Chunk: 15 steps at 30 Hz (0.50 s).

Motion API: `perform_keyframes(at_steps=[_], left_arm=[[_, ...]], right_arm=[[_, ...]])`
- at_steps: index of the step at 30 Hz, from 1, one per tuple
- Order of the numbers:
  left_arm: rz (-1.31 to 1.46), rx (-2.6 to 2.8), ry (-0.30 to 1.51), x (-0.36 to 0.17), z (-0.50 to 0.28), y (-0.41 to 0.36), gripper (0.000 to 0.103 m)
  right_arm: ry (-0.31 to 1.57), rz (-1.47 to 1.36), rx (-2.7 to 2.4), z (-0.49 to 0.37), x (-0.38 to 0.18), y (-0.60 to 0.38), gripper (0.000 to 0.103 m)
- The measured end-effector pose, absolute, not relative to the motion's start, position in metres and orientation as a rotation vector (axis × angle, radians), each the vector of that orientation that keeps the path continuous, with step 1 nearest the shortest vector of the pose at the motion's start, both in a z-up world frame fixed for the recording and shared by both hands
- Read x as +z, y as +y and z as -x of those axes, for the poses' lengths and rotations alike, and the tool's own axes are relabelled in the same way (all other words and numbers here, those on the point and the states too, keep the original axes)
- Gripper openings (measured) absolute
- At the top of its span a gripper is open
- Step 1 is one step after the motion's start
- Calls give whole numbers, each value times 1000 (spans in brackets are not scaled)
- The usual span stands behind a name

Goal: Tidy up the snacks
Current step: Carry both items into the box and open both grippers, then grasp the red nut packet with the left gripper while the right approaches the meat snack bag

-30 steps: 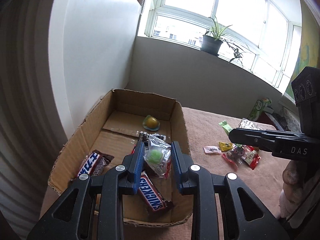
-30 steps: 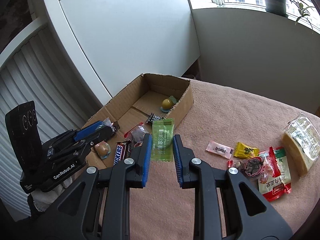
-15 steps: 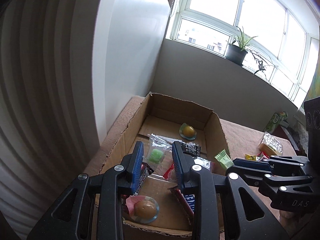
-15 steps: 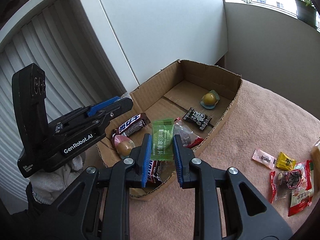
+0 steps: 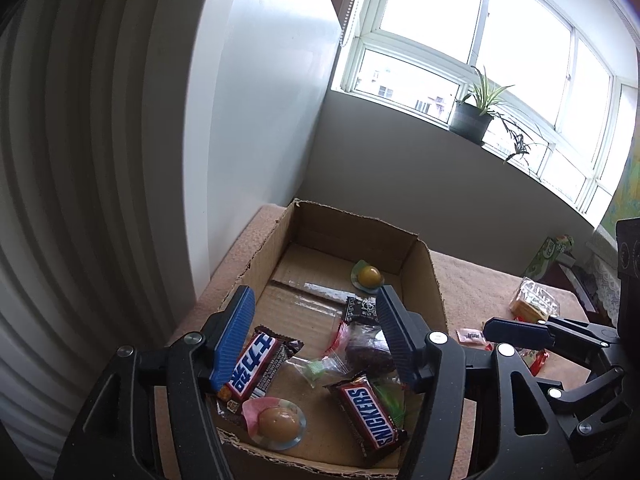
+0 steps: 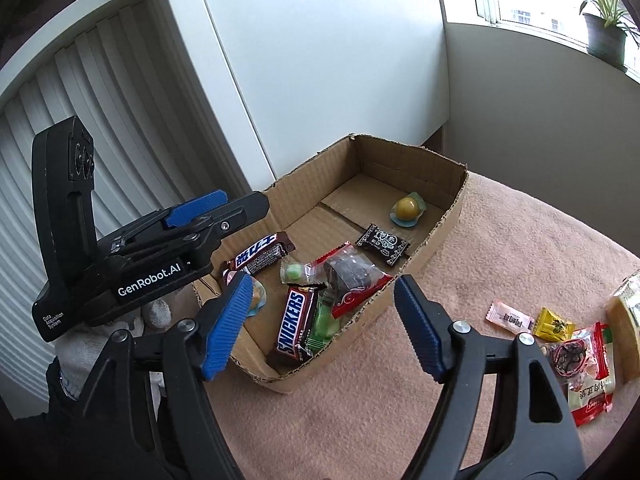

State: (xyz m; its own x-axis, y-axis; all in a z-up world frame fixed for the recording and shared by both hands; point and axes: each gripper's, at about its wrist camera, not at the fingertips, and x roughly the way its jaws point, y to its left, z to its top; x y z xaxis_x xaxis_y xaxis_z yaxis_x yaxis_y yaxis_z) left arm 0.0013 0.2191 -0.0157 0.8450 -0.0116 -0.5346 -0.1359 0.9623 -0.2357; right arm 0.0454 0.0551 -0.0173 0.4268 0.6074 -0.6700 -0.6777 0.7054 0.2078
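Observation:
A cardboard box [image 6: 436, 236] on the pink cloth holds several snacks. My right gripper [image 6: 322, 312] hangs over its near corner with its jaws opening and nothing between the pads. Below it a green packet [image 6: 324, 324] lies in the box beside a Snickers bar [image 6: 294, 320]. My left gripper [image 5: 314, 320] is over the box too, jaws opening and nothing held. A clear packet with a green candy [image 5: 320, 368] lies on the box floor under it. In the right wrist view the left gripper [image 6: 246, 200] reaches in from the left.
Also in the box are a blue-labelled bar [image 5: 256, 364], a brown jelly cup [image 5: 276, 420], a yellow one [image 5: 369, 276], a black packet [image 6: 382, 240] and a dark red bag [image 6: 352, 276]. Loose on the cloth: a pink sachet [image 6: 510, 318], yellow candy [image 6: 554, 324], red bags [image 6: 588, 368].
Both grippers moved over the box and went from shut to open. The green packet dropped from the right one and the clear candy packet from the left one into the box.

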Motion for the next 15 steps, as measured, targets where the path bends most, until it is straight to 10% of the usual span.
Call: perform_keyframes(at_steps=[15], left_arm=[[238,-35,531,-2,-3,170,63]], right_arm=[[769,-76,624,-72,-5,-60,77]])
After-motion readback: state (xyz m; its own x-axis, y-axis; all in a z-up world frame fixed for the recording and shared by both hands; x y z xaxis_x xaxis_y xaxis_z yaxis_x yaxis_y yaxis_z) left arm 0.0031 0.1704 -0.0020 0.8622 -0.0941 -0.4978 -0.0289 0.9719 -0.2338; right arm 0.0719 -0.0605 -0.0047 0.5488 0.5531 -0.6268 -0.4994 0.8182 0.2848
